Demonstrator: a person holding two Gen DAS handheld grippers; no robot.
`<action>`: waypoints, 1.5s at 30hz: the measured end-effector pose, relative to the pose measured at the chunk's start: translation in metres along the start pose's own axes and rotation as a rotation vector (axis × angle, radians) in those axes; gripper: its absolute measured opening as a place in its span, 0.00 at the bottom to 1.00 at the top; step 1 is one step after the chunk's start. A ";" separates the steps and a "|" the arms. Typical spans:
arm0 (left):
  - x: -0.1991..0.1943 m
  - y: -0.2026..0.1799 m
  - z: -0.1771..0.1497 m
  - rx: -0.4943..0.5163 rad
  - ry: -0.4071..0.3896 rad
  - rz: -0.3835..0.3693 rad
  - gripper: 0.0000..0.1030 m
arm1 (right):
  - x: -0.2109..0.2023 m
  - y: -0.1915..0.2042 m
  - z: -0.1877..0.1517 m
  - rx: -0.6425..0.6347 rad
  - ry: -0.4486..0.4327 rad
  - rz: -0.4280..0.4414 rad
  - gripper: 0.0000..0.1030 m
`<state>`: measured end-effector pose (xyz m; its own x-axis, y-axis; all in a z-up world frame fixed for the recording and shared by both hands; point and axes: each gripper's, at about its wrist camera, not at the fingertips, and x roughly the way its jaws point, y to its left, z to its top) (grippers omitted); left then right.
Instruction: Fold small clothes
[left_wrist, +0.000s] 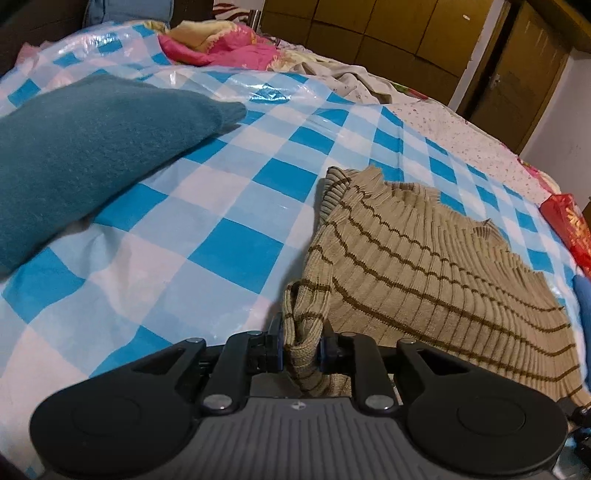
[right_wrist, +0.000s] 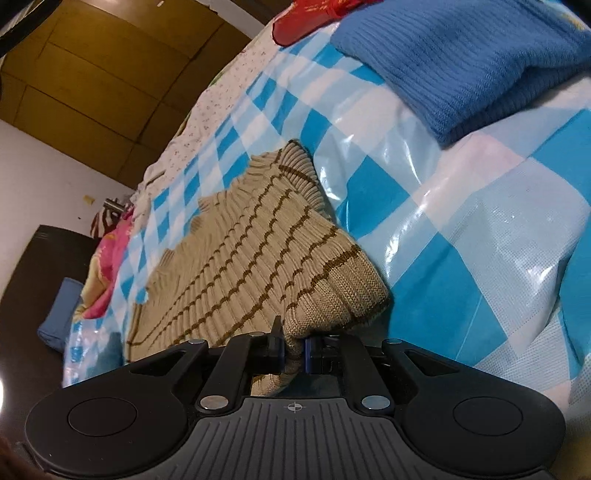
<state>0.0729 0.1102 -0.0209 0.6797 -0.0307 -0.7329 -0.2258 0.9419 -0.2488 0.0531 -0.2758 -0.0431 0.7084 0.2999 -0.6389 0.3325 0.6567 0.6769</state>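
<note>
Both claws grip corners of the tan striped sweater on the bed's checked plastic sheet. The left claw and right claw are each clamped on a near corner. The body stretches straight ahead, away from both.

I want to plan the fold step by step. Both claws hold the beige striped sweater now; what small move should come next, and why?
Probably carry both held corners forward over the beige striped sweater toward its far edge. The left claw and the right claw each pinch a bunched corner of the near edge, while the rest lies spread on the checked sheet.
</note>
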 end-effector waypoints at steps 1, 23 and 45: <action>0.000 0.000 -0.001 0.005 -0.001 0.005 0.31 | 0.000 0.000 -0.001 -0.007 -0.009 -0.002 0.08; -0.010 -0.015 -0.009 0.100 -0.043 0.101 0.38 | -0.004 0.007 -0.016 -0.133 -0.057 -0.043 0.10; -0.012 -0.012 -0.007 0.101 -0.043 0.100 0.43 | -0.011 0.021 -0.027 -0.225 -0.108 -0.133 0.16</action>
<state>0.0624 0.0964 -0.0139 0.6871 0.0771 -0.7224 -0.2240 0.9684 -0.1097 0.0358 -0.2462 -0.0319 0.7338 0.1330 -0.6663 0.2896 0.8259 0.4838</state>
